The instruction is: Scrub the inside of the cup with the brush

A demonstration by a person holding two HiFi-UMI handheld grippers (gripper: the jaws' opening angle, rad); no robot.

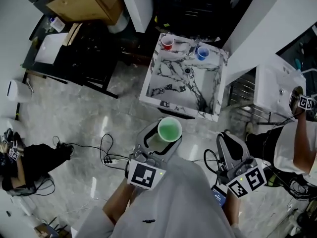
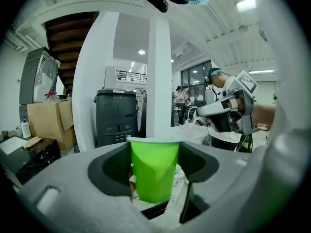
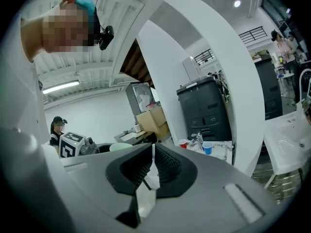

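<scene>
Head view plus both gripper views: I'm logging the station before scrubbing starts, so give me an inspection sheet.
Surface: marble sink counter, ahead of both grippers.
Job's things: green cup upright; brush bristles not seen.
Clutter: red cup and blue cup at the counter's far edge.
Grippers: left gripper shut on green cup; right gripper shut on thin white strip, maybe the brush handle.
Cables: black cables on floor.
Surroundings: black bin; other people nearby.

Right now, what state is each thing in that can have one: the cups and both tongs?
left tongs: shut on the green cup.
green cup: upright, gripped by its sides, looks empty.
right tongs: shut on a thin white piece; I cannot tell what it is.
red cup: upright on the rim of the sink.
blue cup: upright on the same rim.
</scene>
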